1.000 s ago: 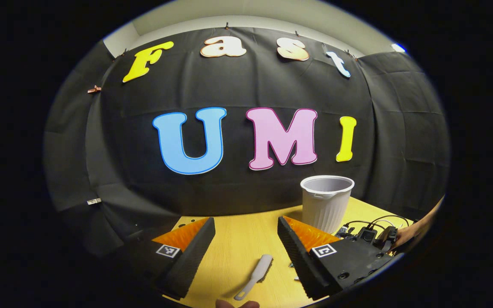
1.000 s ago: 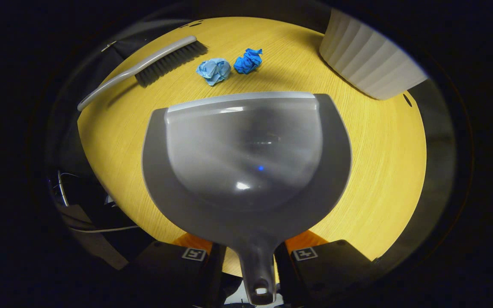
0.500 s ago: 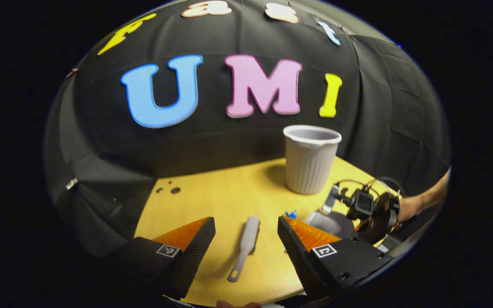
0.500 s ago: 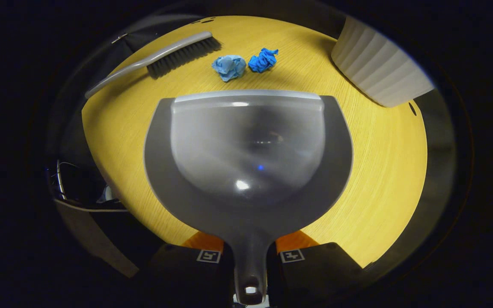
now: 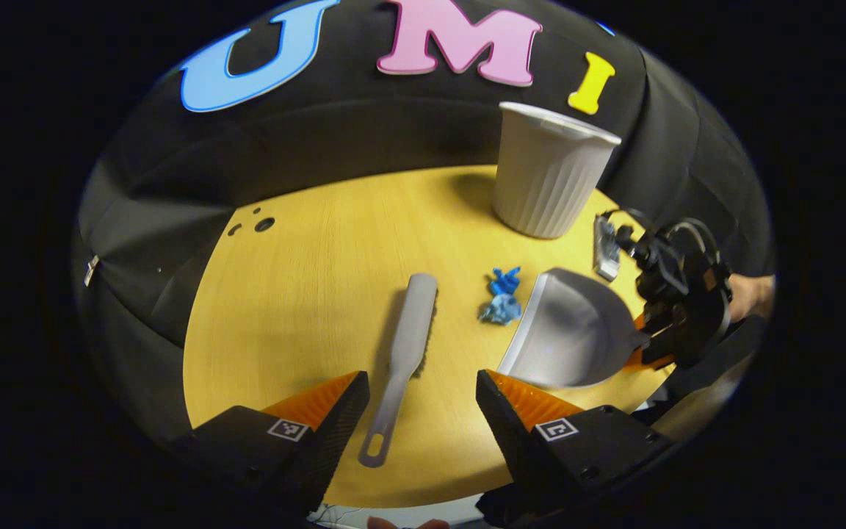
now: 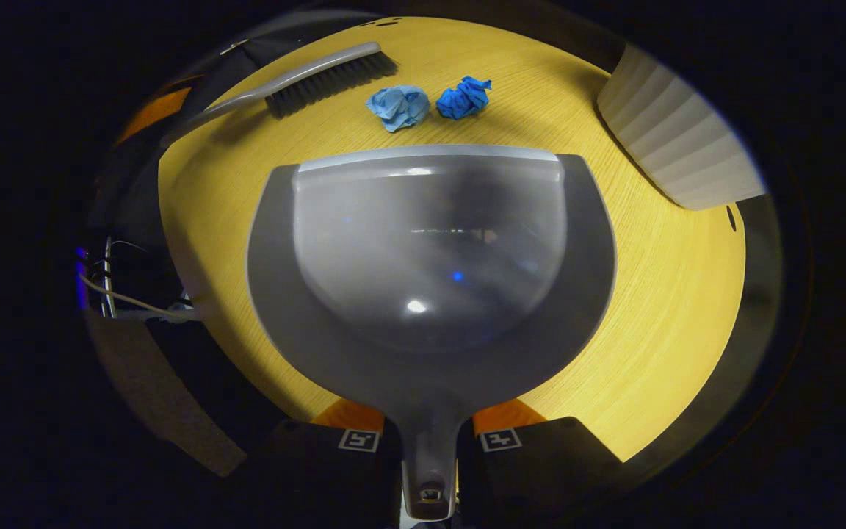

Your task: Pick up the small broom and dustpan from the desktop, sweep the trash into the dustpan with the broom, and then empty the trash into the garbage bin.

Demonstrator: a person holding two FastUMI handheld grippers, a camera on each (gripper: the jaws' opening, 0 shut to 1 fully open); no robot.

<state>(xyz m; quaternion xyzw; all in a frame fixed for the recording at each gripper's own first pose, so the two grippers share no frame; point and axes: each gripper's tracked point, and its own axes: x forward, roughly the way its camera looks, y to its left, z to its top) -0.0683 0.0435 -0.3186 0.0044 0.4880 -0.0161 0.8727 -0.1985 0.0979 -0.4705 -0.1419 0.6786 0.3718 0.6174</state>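
Note:
The grey dustpan [image 6: 430, 250] fills the middle of the right gripper view, its handle clamped between the fingers of my right gripper [image 6: 429, 433], which is shut on it. Two crumpled blue paper balls [image 6: 429, 104] lie just beyond its lip. The grey broom [image 5: 402, 353] lies flat on the yellow desk, handle pointing toward my left gripper [image 5: 423, 389], which is open above it. In the left gripper view the dustpan [image 5: 566, 334] sits right of the paper balls [image 5: 501, 295], held by the right gripper [image 5: 676, 308]. The broom [image 6: 305, 73] lies at the far left in the right gripper view.
A white ribbed garbage bin [image 5: 549, 176] stands at the back right of the desk [image 5: 298, 294]; its wall [image 6: 676, 154] is close to the dustpan's right. Cables [image 6: 118, 294] hang off the desk's left edge. A hand [image 5: 753, 294] holds the right gripper.
My left gripper has tilted down toward the desk, bringing the broom handle between its open fingers' line. The right gripper closed fully on the dustpan handle and nudged the pan slightly forward.

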